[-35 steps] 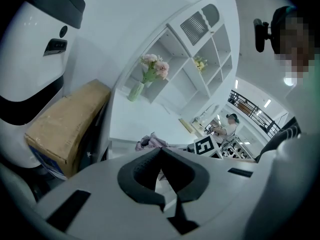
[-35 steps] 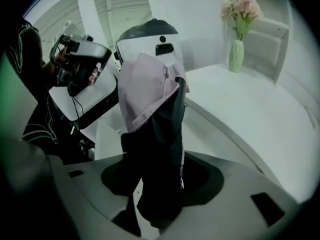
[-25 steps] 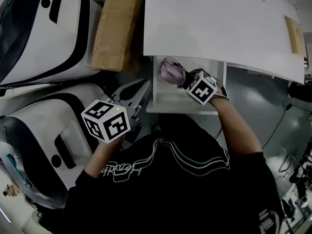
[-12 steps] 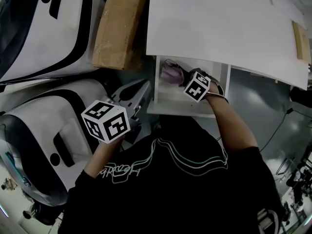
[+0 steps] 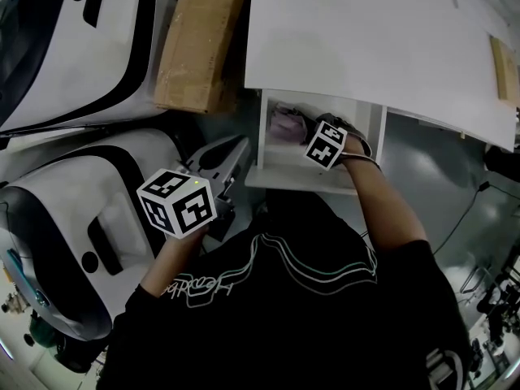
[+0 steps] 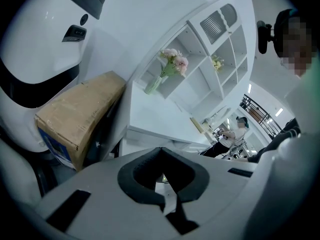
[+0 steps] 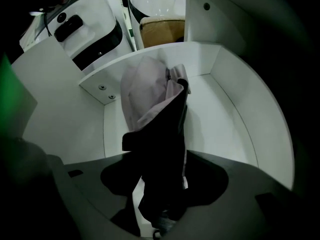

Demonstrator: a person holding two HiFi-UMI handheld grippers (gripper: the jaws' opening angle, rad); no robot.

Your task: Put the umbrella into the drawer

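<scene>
The folded umbrella (image 7: 152, 119), pale lilac with a black sleeve, is clamped in my right gripper (image 7: 162, 204) and reaches into the open white drawer (image 7: 235, 119). In the head view the umbrella (image 5: 286, 123) lies inside the drawer (image 5: 264, 149) under the white tabletop (image 5: 366, 39), with the right gripper (image 5: 315, 136) lowered into the drawer behind it. My left gripper (image 5: 227, 165) hovers left of the drawer front, jaws together and empty; the left gripper view shows its jaw tips (image 6: 161, 151) meeting.
A cardboard box (image 5: 199, 43) stands left of the table. Large white and black machine shells (image 5: 73, 193) fill the left side. A vase of flowers (image 6: 170, 69) and white shelves (image 6: 210, 49) sit at the table's far end. A person (image 6: 235, 131) works in the distance.
My right gripper has carried the umbrella down from above the tabletop into the drawer, deeper with each frame. The left gripper has stayed nearly still.
</scene>
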